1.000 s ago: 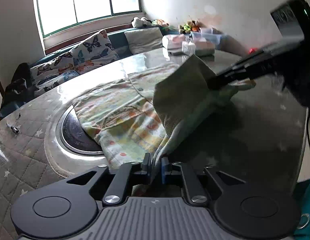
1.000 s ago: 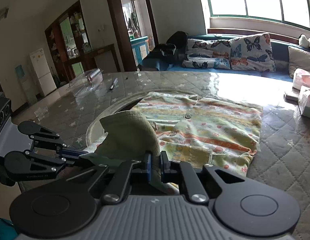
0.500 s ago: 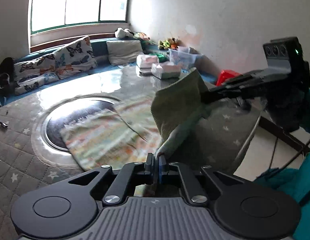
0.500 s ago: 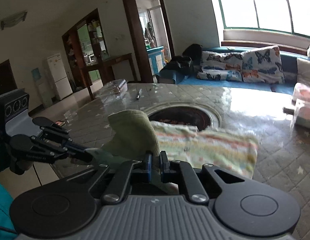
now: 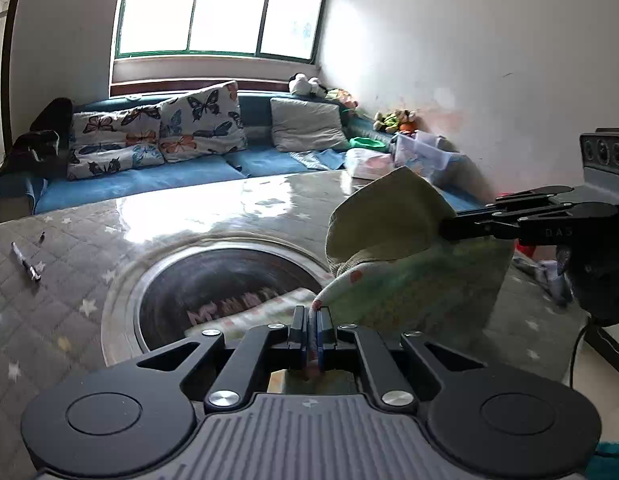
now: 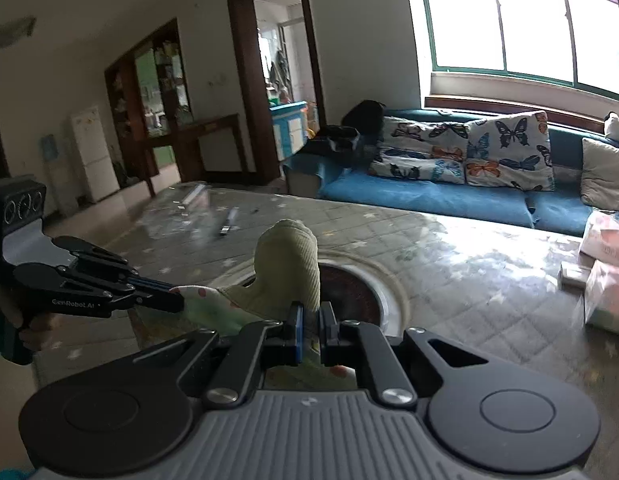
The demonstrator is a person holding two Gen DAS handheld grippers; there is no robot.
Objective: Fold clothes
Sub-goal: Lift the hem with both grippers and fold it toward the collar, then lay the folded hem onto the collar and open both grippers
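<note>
both claws, left claw (image 5: 311, 322) and right claw (image 6: 310, 320), pinch the garment (image 5: 413, 280), lifting it off the desk (image 5: 229, 216); next, lay it flat for folding.

White lettering "GenRobot.AI" stands on the side of the left gripper (image 6: 177, 302), on a black linkage bar, seen in the right wrist view. In the left wrist view the right gripper (image 5: 445, 230) bears faint raised letters on its dark body that look like "DAS"; the rest is too dim to read. Pinkish lettering lies in the dark round recess (image 5: 229, 284) of the table (image 5: 69, 280), reflected or blurred, and cannot be made out. No other text is legible.
</note>
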